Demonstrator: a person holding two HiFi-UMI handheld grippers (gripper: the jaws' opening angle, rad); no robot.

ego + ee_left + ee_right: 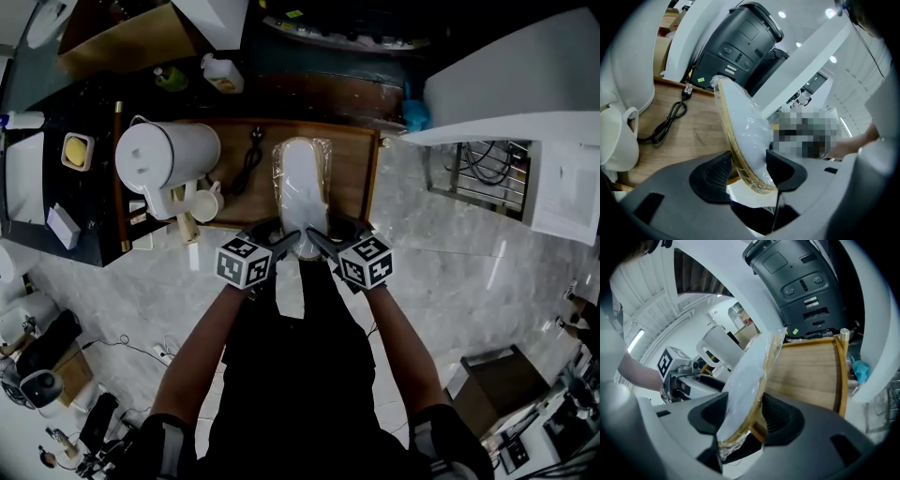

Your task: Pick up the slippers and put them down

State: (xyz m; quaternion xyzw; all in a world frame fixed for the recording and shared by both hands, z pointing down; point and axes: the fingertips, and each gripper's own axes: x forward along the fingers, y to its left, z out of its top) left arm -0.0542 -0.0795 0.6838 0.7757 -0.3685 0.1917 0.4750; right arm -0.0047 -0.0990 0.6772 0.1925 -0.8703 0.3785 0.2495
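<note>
While both tools met at the near end of the slippers (302, 192), the pair, white and wrapped in clear plastic film, was stretched away from the person over the wooden table (352, 178). The left tool (284, 240) came to it from the left and the right tool (317, 241) from the right, and their tips were just beside each other at the near edge of the table.

In the left gripper view the left tool (750, 171) was closed on the slippers (745, 126): one pad pressed the tan rim of the sole and the other pad pressed the white face, and the pack stood on its edge between them. In the right gripper view the right tool (745, 416) was closed on the same end of the slippers (750, 376) in the same way, with the plastic crumpled below the pads. Whether the far end touched the wood, I could not tell.

To the left of the slippers, a black cable (248, 159) lay on the table. Further left stood a white kettle (169, 155), with a white mug (204, 202) near it.
</note>
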